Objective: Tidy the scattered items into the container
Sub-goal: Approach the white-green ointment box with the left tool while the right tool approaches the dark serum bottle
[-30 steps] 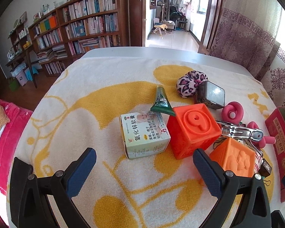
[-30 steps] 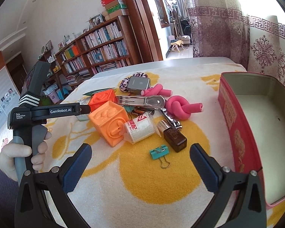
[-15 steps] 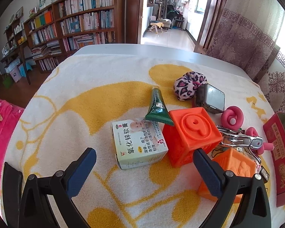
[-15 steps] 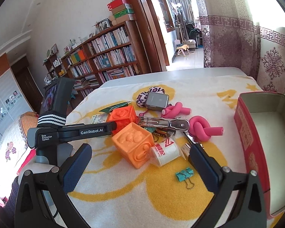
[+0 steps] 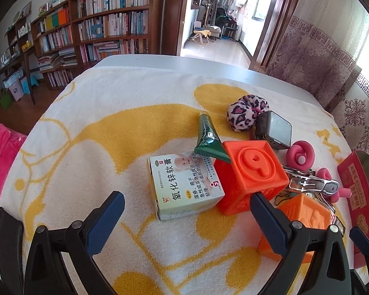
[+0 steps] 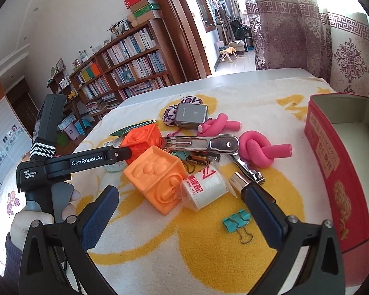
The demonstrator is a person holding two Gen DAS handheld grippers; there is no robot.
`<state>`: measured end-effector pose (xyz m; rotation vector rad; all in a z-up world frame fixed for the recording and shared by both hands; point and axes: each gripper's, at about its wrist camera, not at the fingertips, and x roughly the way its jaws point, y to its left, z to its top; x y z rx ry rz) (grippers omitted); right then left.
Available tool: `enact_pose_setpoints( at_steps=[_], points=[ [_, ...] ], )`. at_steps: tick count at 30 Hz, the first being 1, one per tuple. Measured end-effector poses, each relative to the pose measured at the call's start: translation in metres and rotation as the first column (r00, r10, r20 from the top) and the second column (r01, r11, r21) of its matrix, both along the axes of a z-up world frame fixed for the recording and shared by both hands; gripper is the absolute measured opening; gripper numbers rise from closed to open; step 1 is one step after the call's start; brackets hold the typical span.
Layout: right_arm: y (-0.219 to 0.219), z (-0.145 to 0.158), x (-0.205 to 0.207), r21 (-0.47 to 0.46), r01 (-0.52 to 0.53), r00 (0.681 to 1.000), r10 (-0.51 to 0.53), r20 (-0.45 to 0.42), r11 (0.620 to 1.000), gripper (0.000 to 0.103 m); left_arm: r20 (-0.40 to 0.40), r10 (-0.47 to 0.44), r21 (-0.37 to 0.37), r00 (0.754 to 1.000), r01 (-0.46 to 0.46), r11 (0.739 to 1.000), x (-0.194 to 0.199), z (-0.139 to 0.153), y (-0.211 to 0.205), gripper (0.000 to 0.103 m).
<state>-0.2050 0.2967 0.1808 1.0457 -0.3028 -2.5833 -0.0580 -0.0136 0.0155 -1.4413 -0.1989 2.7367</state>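
Note:
My left gripper (image 5: 187,207) is open and empty, just short of a white ointment box (image 5: 184,184) that lies against a dark orange cube (image 5: 248,174). A green tube (image 5: 207,139) rests on both. My right gripper (image 6: 182,198) is open and empty, over a light orange cube (image 6: 157,175) and a white roll (image 6: 205,189). A teal binder clip (image 6: 236,222) lies near its right finger. The red tin (image 6: 337,172) stands open at the right. The left gripper's body (image 6: 69,163) shows in the right wrist view.
A pile sits on the yellow-and-white towel (image 5: 110,135): a leopard scrunchie (image 5: 246,114), a grey charger (image 6: 190,114), pink foam curlers (image 6: 260,148), a metal clip (image 6: 209,143) and nail clippers (image 6: 248,168). Bookshelves stand beyond the table's far edge.
Both grippers have moved forward and lower toward the pile. The ointment box and the light orange cube now sit closer between the fingers. No item has moved.

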Motion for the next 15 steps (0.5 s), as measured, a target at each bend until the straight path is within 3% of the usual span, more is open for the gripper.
enact_pose_setpoints(
  at_steps=[10, 15],
  points=[
    [-0.002, -0.003, 0.001, 0.005, -0.003, 1.000, 0.003, 0.007, 1.000, 0.103, 0.004, 0.030, 0.006, 1.000, -0.030, 1.000, -0.001, -0.005, -0.015, 0.103],
    [-0.004, -0.003, 0.003, 0.021, -0.009, 1.000, 0.009, 0.002, 1.000, 0.103, -0.023, 0.030, -0.065, 0.999, -0.031, 0.997, 0.000, -0.001, -0.003, 0.103]
  ],
)
